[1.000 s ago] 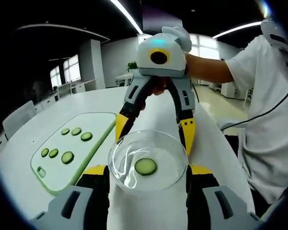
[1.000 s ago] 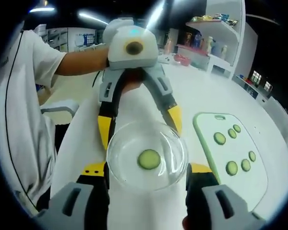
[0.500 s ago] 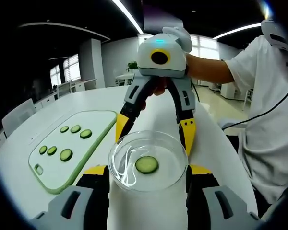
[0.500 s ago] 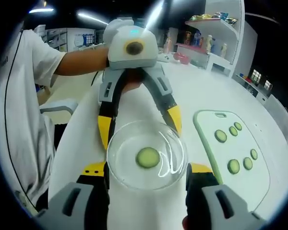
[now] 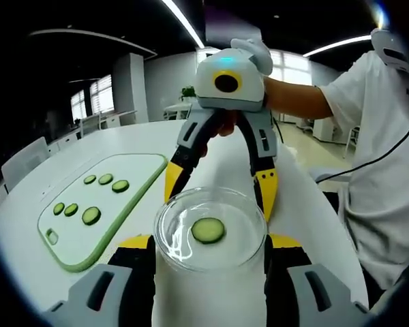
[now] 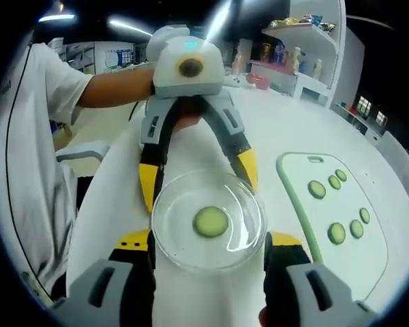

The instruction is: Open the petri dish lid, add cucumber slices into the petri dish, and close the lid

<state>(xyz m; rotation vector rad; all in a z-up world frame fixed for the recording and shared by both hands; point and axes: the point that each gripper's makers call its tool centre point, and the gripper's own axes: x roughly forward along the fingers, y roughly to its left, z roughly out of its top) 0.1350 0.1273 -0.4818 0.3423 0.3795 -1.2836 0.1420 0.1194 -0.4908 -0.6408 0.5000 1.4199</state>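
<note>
Gripping the clear petri dish (image 5: 210,230) from opposite sides, both grippers have their yellow-tipped jaws spread wide around its round rim: in the left gripper view the left gripper (image 5: 210,240) holds the near edge while the right gripper (image 5: 220,191) reaches in from the far side, and in the right gripper view the right gripper (image 6: 208,240) has the near edge with the left gripper (image 6: 196,178) opposite. The dish (image 6: 207,221) is shallow, transparent glass or plastic with bright glints on its wall; whether a lid sits on it cannot be told. One cucumber slice (image 5: 208,230), pale green with a darker skin ring, lies flat near the middle of the dish (image 6: 211,221).

Beneath the dish stretches a white table (image 5: 211,160). Left of the dish in the left gripper view lies a white cutting board (image 5: 95,204) with a green rim, carrying six loose cucumber slices (image 5: 91,215): three in a far row, three nearer. In the right gripper view the same board (image 6: 341,204) lies to the right, again with six slices (image 6: 337,233).

The left gripper view alone takes in grey chairs (image 5: 22,163) and windows (image 5: 99,102) behind the table; the right gripper view alone takes in white shelves (image 6: 307,41) with bottles. A person's white sleeve (image 5: 368,95) and bare forearm (image 6: 116,85) reach to each far gripper.
</note>
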